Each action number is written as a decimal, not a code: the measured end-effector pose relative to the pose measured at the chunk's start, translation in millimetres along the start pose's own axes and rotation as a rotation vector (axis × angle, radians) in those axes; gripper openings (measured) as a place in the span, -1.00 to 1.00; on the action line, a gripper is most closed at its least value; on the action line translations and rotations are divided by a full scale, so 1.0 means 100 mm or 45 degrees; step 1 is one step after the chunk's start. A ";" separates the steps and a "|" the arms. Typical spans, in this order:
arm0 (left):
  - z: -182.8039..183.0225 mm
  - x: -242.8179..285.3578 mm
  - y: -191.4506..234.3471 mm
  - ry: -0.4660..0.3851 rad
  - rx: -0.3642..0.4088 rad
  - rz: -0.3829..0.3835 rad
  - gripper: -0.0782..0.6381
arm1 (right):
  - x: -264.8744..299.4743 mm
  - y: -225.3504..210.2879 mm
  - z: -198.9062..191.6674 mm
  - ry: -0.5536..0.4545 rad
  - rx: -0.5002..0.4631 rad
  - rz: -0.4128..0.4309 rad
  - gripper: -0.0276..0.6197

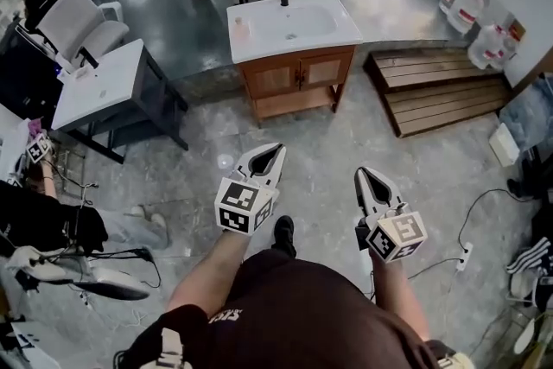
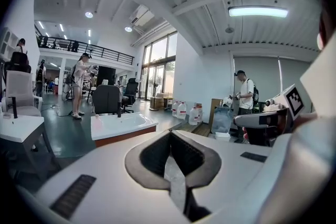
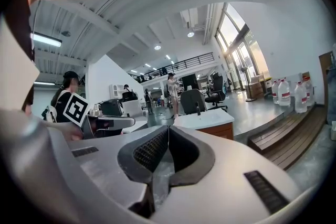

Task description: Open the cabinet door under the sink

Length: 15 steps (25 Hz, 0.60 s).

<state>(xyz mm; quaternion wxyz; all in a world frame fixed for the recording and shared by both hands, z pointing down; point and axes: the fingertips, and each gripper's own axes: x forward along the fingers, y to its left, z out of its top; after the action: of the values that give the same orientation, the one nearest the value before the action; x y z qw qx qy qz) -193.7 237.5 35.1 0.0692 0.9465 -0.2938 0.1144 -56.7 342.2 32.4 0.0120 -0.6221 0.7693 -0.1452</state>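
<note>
Two brown wooden cabinet doors (image 1: 299, 73) under white rectangular sink (image 1: 289, 22) closed, untouched, well ahead. Left claw (image 1: 273, 155), right claw (image 1: 363, 175) pressed together, empty. Approach, grip, pull all left.

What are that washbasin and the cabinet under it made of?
The washbasin looks like glossy white ceramic or moulded resin: smooth, seamless, faintly shiny. The cabinet seems to be varnished reddish-brown wood, with framed panels; it could be veneer.
</note>
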 end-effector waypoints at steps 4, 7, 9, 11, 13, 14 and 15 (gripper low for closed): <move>0.09 0.29 0.51 -0.004 -0.020 -0.017 -0.73 | 0.65 0.08 0.21 0.005 -0.031 0.036 -0.86; 0.17 0.45 0.86 -0.017 -0.028 -0.022 -0.73 | 1.04 0.15 0.28 0.025 -0.042 0.051 -0.86; 0.17 0.51 1.03 -0.021 -0.036 -0.025 -0.73 | 1.23 0.14 0.26 0.041 -0.042 0.055 -0.86; 0.15 0.57 1.17 -0.013 -0.048 -0.024 -0.73 | 1.37 0.11 0.26 0.054 -0.018 0.039 -0.86; 0.13 0.63 1.29 0.000 -0.061 -0.020 -0.73 | 1.46 0.08 0.28 0.058 -0.001 0.028 -0.86; 0.12 0.66 1.33 0.004 -0.066 -0.019 -0.73 | 1.50 0.06 0.29 0.057 -0.001 0.029 -0.86; 0.13 0.70 1.36 0.006 -0.069 -0.020 -0.73 | 1.53 0.04 0.30 0.057 -0.002 0.029 -0.86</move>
<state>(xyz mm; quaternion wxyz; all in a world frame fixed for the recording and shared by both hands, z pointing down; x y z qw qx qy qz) -212.8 85.8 49.2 0.0965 0.9462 -0.2892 0.1082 -88.8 190.0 28.0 -0.0040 -0.6100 0.7764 -0.1584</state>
